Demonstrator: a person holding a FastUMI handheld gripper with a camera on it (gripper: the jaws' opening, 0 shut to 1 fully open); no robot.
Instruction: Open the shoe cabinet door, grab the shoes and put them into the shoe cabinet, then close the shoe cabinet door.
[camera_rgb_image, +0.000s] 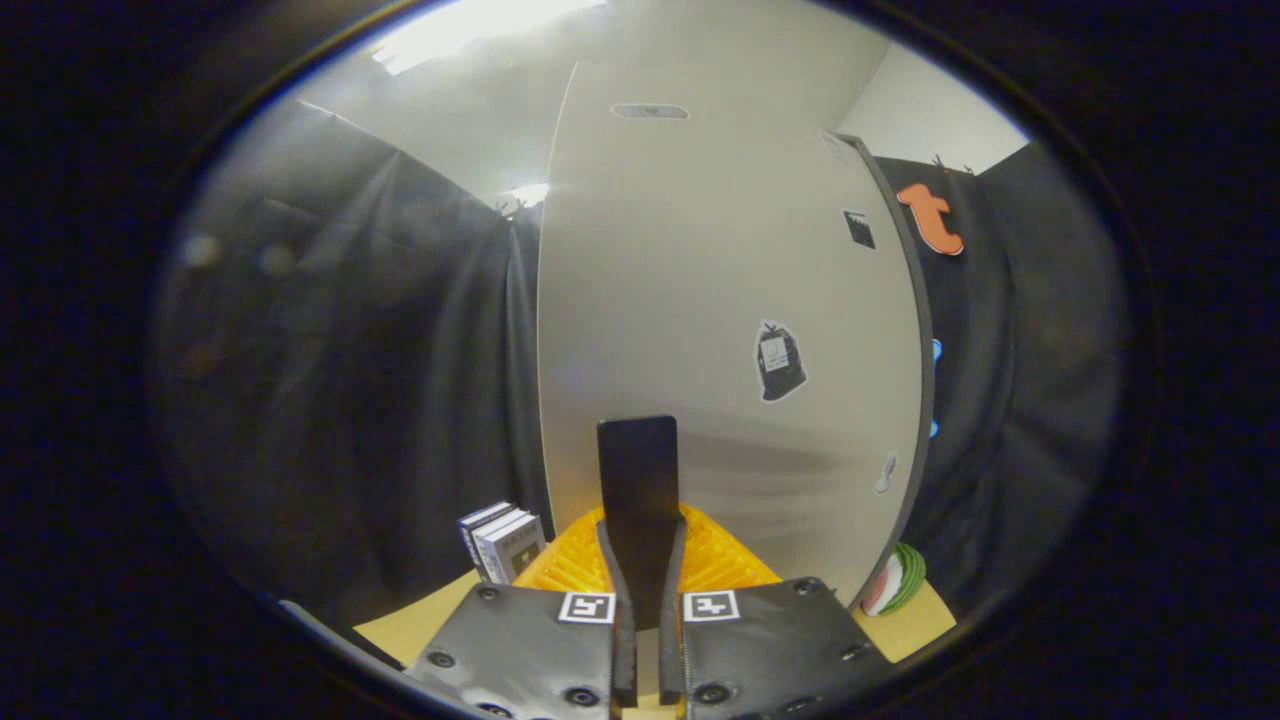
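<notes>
A: Black cloth backs the pale cabinet door (720, 330) at frame centre. Gripper (647, 600)?

B: Clenched on the door's dark handle (638, 490), low centre, both fingers pressing.

A: Handling?

B: Likely stiff, light panel; grip the handle, swing steadily. Orange basket (720, 560) sits below.

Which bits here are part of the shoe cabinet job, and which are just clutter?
Job: door; black handle, apparently the door's; claw, shut on that handle.
Clutter: books; orange ribbed thing under the handle; stickers on the door; green-and-red item by the door's edge.
</notes>
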